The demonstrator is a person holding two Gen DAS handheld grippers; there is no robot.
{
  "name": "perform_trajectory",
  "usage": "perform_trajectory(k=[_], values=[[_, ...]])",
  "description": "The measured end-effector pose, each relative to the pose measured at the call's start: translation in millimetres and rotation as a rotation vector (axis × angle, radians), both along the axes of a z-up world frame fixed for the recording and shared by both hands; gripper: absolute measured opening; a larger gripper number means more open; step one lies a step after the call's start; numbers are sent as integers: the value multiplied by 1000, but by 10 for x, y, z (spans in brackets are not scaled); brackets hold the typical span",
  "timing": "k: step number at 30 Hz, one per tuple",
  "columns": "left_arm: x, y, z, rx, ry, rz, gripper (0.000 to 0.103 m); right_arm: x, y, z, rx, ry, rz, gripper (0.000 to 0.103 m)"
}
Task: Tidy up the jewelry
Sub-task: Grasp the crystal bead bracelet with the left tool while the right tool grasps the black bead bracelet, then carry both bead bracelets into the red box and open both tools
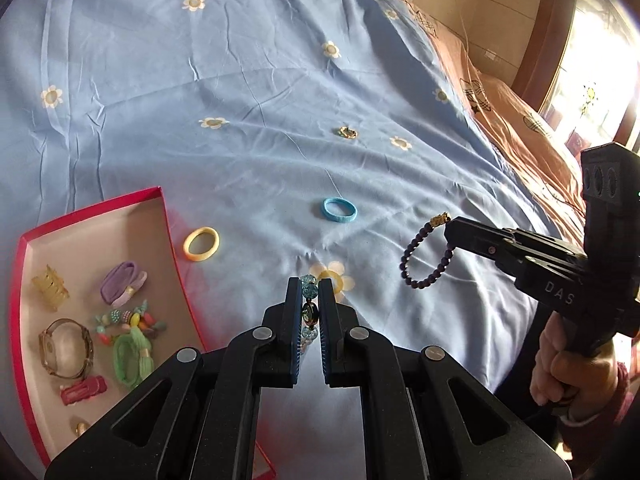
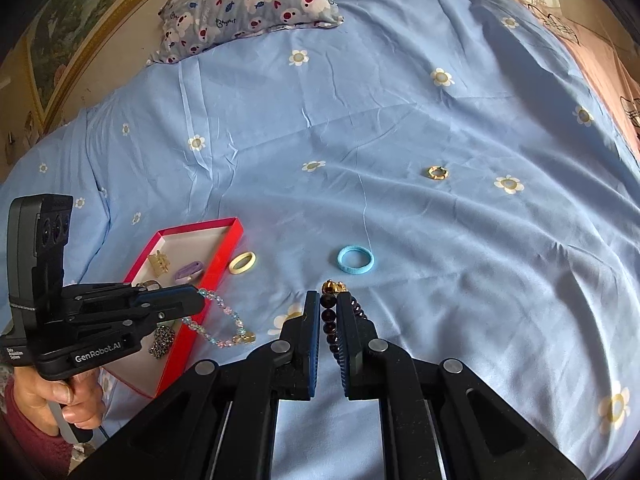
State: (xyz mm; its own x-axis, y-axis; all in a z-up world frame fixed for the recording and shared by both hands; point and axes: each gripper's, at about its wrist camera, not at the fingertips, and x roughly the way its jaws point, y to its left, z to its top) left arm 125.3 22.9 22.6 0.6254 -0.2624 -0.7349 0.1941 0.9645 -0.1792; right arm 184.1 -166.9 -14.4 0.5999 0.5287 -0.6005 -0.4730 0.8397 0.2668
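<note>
Dangling from the left tongs (image 1: 310, 300) is a string bracelet of clear blue and pink crystal beads (image 2: 224, 320) with a small gold charm at the low end, and those tongs are clenched tight on it, a few beads pinched between the blue pads. It hangs in the air right over the near edge of the shallow red cardboard box (image 1: 96, 210) with the pale lining.

Over on the other side, the right tongs (image 2: 329, 312) are clamped on a bracelet of dark purple round beads (image 1: 416, 256) with a gold knot bead at the top, and the loop of it hangs free above the bed.

Inside the box there's already a yellow claw clip (image 1: 50, 288), a folded purple hair band (image 1: 120, 284), a colourful beaded piece (image 1: 128, 320), a green hair tie (image 1: 132, 356), a gold-toned wristwatch (image 1: 66, 348) and a little red clip (image 1: 82, 390).

Still lying loose on the light blue bedsheet with white daisies (image 1: 240, 80): a pale yellow hair ring (image 1: 201, 244) just beside the box, a blue hair ring (image 1: 339, 210) further out, and a small gold ring (image 1: 347, 133) well beyond that. A patterned grey pillow (image 2: 248, 4) sits at the far end of the bed. A hand (image 2: 60, 396) in a maroon sleeve grips each handle.
</note>
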Motion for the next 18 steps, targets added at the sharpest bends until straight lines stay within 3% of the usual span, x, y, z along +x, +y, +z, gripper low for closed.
perform_trajectory(k=[18], values=[[-695, 656, 237, -90, -62, 151, 6, -368, 540, 202, 60, -10, 161, 8]])
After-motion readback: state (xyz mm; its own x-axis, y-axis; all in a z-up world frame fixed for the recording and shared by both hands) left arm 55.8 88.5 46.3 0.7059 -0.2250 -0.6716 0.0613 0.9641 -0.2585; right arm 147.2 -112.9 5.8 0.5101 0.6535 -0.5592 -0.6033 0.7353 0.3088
